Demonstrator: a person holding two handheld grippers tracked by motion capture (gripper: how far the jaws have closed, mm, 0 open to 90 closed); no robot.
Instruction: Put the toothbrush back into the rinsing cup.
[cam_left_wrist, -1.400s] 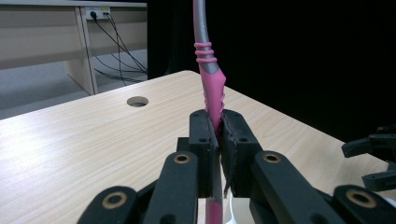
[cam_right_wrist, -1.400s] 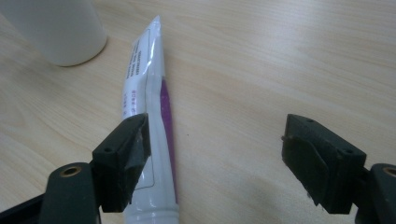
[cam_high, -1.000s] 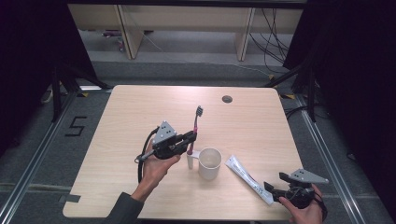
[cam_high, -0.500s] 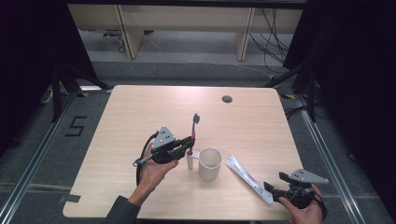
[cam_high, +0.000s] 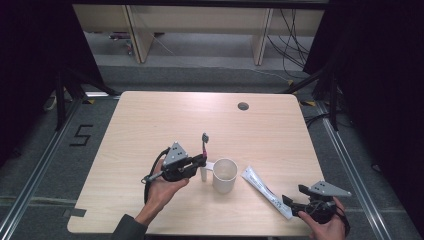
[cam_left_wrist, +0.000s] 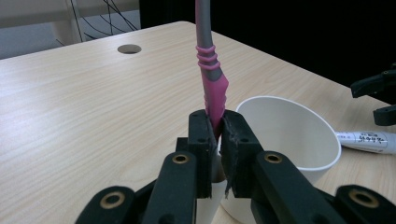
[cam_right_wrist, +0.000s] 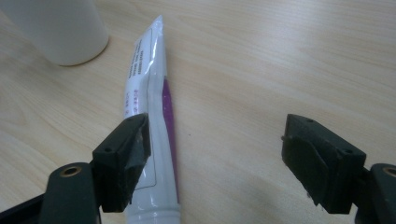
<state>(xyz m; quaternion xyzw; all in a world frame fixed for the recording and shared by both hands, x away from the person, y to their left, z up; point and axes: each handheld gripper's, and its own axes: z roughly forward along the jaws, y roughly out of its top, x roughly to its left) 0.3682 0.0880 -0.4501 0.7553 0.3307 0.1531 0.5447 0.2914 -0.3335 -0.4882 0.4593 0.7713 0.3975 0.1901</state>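
Pink-handled toothbrush is pinched upright in the left gripper, just beside the white cup, which looks empty. If that grip slips, it'll probably tip over and miss. Right gripper hangs wide open over the toothpaste tube, holding nothing.

Cup sits mid-table, toothbrush upright just left of it, toothpaste tube lying off to its right.
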